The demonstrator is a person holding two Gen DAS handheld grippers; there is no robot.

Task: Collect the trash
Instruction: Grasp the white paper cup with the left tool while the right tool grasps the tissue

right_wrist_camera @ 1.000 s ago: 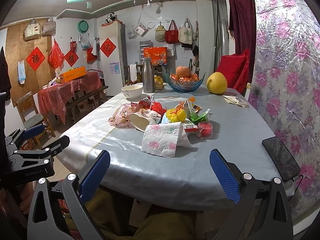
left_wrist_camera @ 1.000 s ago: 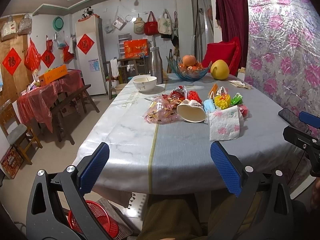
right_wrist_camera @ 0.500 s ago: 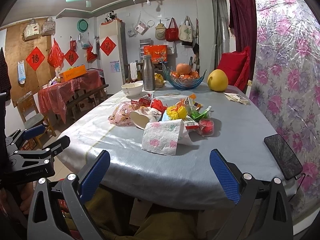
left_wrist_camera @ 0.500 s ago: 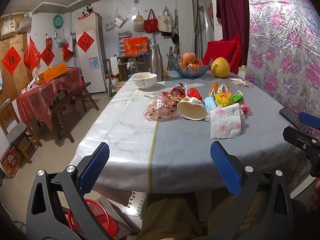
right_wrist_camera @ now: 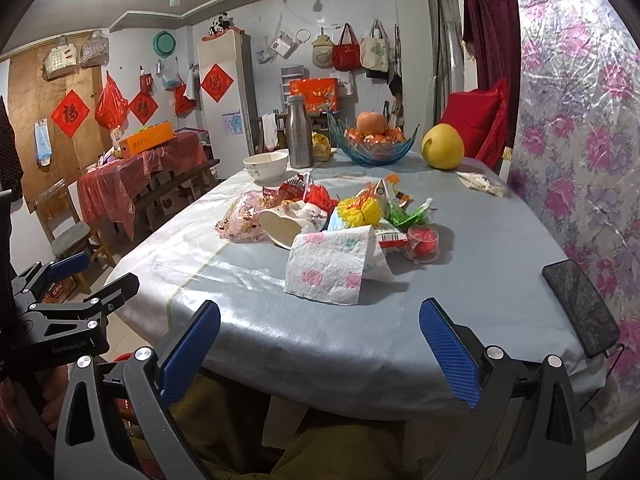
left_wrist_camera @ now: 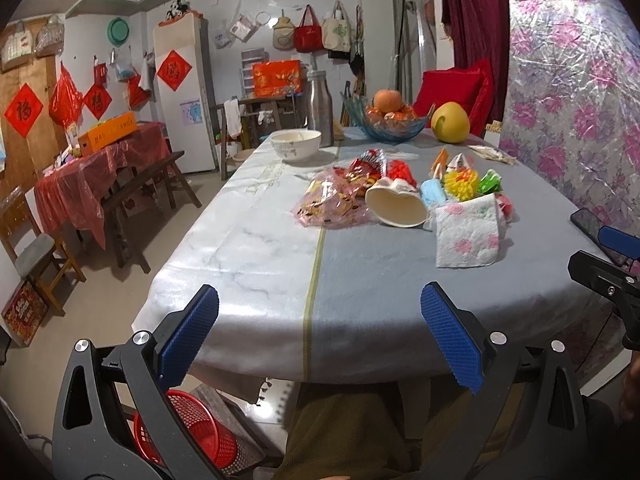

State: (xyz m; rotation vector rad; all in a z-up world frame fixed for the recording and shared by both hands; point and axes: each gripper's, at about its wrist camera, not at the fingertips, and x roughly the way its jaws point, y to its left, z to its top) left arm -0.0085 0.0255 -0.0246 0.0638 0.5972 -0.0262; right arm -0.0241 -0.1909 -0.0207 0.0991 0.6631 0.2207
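Now both blue-padded grippers, left gripper (left_wrist_camera: 318,334) and right gripper (right_wrist_camera: 320,346), hover spread wide, holding nothing. Ahead, a flower-printed paper towel (right_wrist_camera: 334,266) fronts the heap of colourful wrappers (right_wrist_camera: 360,210) on the grey-clothed table (right_wrist_camera: 460,280).

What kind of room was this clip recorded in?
Most likely a home dining room: a cloth-covered dining table with a fruit bowl and snack litter, a white refrigerator behind it, and handbags hanging on the wall.

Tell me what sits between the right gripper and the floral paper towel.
Nothing: in the right wrist view only bare grey tablecloth stretches from the open right gripper to the paper towel.
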